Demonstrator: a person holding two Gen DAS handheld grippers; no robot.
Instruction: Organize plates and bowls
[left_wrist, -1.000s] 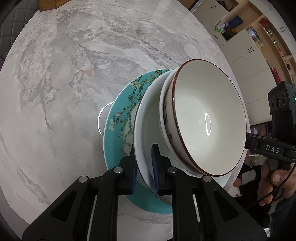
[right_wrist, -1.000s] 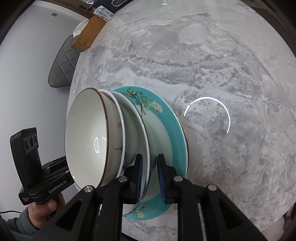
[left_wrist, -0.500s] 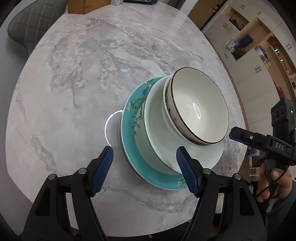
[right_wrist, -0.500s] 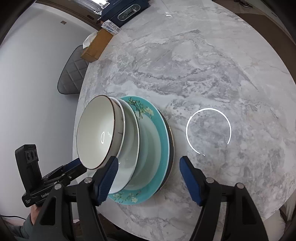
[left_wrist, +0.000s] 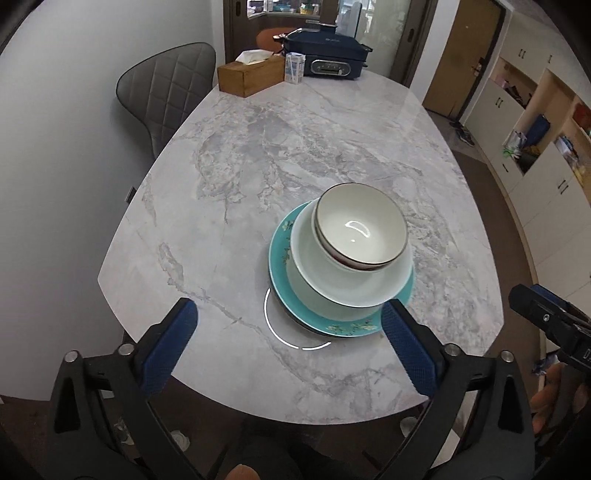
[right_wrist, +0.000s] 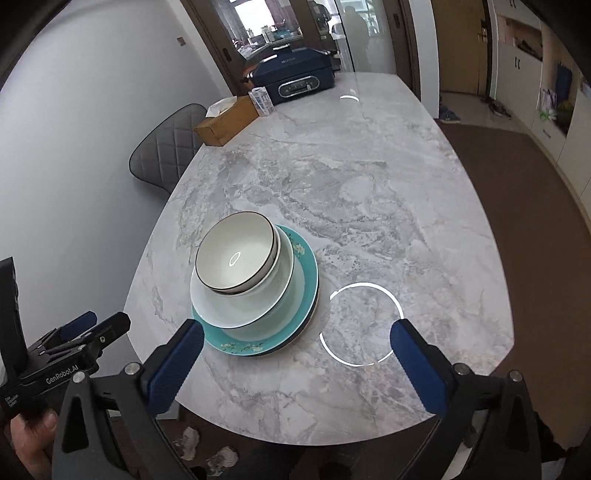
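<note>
Bowls (left_wrist: 360, 225) sit upright, seemingly slightly tilted, on the teal plate (left_wrist: 280, 266); both grippers just spread wide, empty.

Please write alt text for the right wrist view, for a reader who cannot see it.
A brown-rimmed bowl sits in a white bowl on a teal plate, stacked on a marble table. The open right tool hangs above, holding nothing.

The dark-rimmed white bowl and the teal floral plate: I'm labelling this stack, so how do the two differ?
The dark-rimmed white bowl is deep and plain white inside; the teal floral plate is shallow and patterned. The bowl tops the stack; the plate lies near its bottom and is wider. Both are round, glossy tableware.
</note>
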